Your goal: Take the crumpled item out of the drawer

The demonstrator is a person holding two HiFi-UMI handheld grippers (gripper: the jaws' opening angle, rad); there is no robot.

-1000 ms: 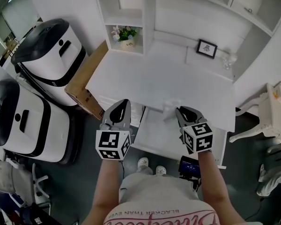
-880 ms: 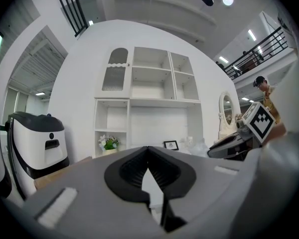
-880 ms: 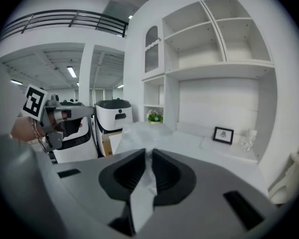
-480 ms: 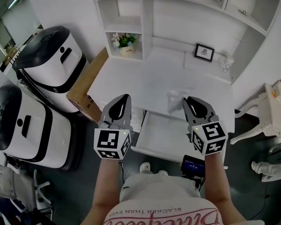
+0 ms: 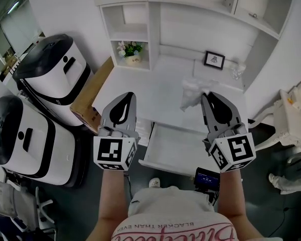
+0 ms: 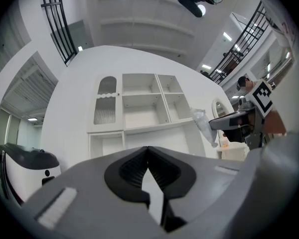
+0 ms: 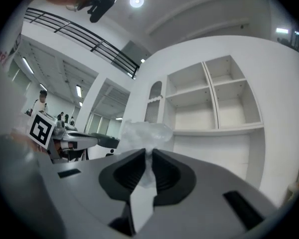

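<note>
My right gripper is shut on the crumpled item, a clear crinkled plastic wad that sticks out past its tips, held above the white desk. In the right gripper view the wad bulges between the black pads. From the left gripper view the same wad hangs off the right gripper at the right. The open drawer lies below, between both grippers. My left gripper hovers over the desk's front left; its jaws are shut and hold nothing.
A small flower pot stands in a shelf cubby and a framed picture at the desk's back. A cardboard box and two white-and-black machines are at the left. A white chair is at the right.
Both grippers have risen toward the camera. The right one has carried the crumpled item up from the drawer's edge to above the desk top.
</note>
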